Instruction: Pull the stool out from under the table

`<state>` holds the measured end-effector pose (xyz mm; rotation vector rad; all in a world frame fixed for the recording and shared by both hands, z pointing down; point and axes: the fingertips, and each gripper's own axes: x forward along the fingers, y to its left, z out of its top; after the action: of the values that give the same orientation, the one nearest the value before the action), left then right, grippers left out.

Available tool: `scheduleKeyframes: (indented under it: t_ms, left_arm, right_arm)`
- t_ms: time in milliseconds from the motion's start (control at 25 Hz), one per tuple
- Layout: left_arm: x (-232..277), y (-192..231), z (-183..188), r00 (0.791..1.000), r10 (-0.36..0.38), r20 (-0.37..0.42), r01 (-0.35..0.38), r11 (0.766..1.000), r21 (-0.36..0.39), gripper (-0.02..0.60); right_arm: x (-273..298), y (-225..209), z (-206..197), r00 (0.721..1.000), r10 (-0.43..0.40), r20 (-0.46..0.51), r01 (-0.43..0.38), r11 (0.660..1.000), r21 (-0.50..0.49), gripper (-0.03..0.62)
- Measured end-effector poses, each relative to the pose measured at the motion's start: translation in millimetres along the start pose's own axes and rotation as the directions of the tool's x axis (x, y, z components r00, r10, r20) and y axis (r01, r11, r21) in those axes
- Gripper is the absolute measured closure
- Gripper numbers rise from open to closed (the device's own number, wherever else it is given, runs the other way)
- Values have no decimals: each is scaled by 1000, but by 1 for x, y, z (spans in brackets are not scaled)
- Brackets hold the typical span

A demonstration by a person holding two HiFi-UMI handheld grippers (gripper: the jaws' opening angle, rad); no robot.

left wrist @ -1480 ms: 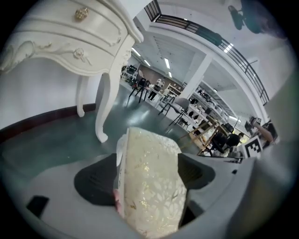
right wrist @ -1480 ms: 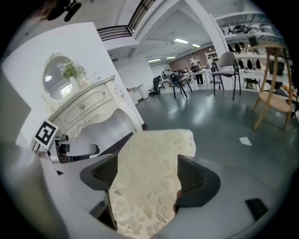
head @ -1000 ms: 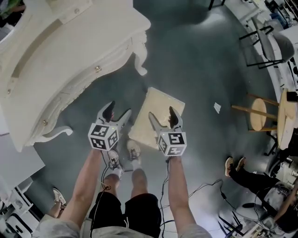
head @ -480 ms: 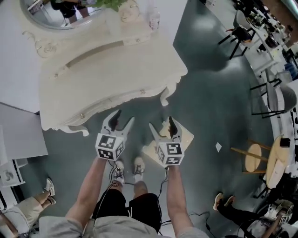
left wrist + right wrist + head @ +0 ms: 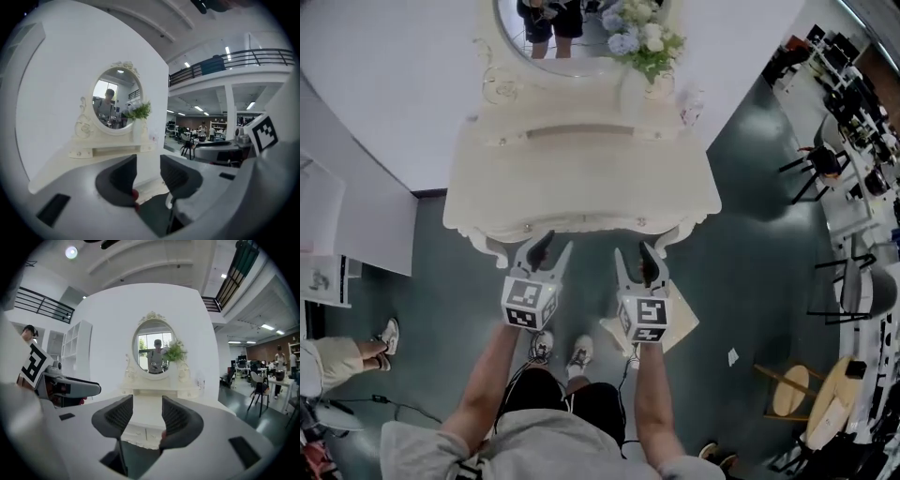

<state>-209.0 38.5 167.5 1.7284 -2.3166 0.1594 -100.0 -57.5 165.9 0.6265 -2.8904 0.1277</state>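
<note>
The cream square stool (image 5: 682, 326) stands on the grey floor by my feet, out from under the white dressing table (image 5: 581, 178); my right gripper and arm hide most of it. My left gripper (image 5: 551, 247) and right gripper (image 5: 635, 255) hover side by side in front of the table's front edge, both pointing at it. Both pairs of jaws are closing and nothing lies between them. In the left gripper view the left gripper (image 5: 148, 164) faces the table (image 5: 112, 151) and its oval mirror. In the right gripper view the right gripper (image 5: 147, 408) faces the table (image 5: 154, 392) head-on.
A vase of flowers (image 5: 642, 37) stands on the table by the mirror (image 5: 553, 33). A white cabinet (image 5: 328, 234) is at the left, with another person's shoe (image 5: 386, 336) near it. Black chairs (image 5: 820, 164) and a round wooden stool (image 5: 787, 389) stand at the right.
The head view has swung from the stool and floor up to the whole dressing table. The stool has slipped back under my right arm. Both grippers' jaws have narrowed.
</note>
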Motion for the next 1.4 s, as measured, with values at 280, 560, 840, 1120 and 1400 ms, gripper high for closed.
scheduleKeyframes:
  t_ms: [280, 560, 840, 1120, 1400]
  left_arm:
    - [-74, 47, 23, 987, 149, 51, -149, 989, -7, 452]
    - [-120, 71, 31, 963, 258, 77, -257, 966, -30, 509]
    - [-132, 80, 39, 950, 296, 96, -295, 955, -24, 543]
    - [-128, 79, 40, 949, 299, 96, -298, 954, -22, 543]
    - [-125, 77, 41, 949, 299, 95, -299, 954, -17, 543]
  right_arm:
    - [2, 77, 50, 992, 112, 66, -107, 992, -66, 485]
    - [6, 122, 67, 978, 194, 81, -186, 978, -98, 535]
    - [3, 132, 74, 974, 208, 85, -199, 975, -104, 562]
    - [4, 128, 77, 975, 204, 93, -194, 975, -108, 568]
    - [4, 122, 77, 975, 199, 98, -190, 977, -97, 575]
